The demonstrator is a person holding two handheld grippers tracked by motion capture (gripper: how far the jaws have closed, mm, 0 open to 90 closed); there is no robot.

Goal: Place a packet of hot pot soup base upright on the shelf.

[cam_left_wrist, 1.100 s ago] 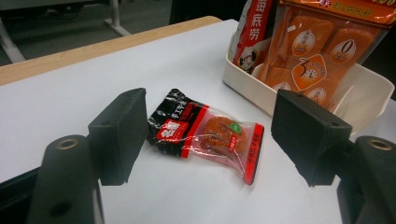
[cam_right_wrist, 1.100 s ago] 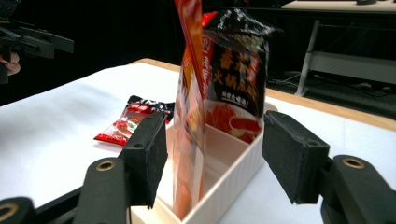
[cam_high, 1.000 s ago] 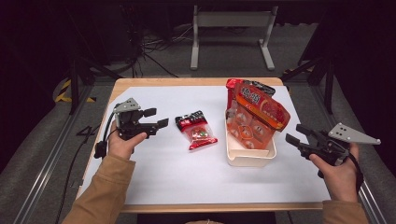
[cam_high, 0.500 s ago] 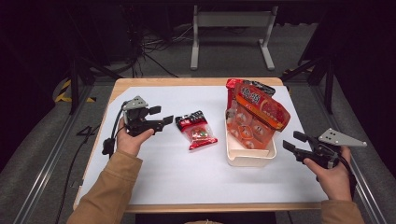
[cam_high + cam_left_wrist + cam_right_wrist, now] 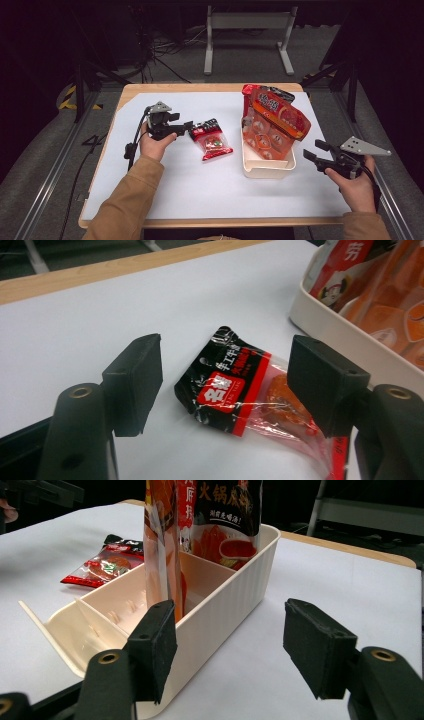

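Left gripper view: left gripper (image 5: 227,385) released, jaws wide and just been closing slightly, nothing pinched; red-and-black snack packet (image 5: 240,390) flat on white table cover (image 5: 75,325) just ahead, between the jaws' line. Right gripper (image 5: 230,650) released too, just been opening, cream divided tray (image 5: 225,600) just ahead, upright orange bags (image 5: 165,540) inside.

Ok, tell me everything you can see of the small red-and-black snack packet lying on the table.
The small snack packet is a glossy plastic pouch: a black top end with a red label and white characters, and a clear, red-edged lower part showing orange-red contents. It is crinkled and looks sealed. It lies flat on the white table cover, apart from the cream bin. The left gripper has its open jaws either side of the black end, not touching it.
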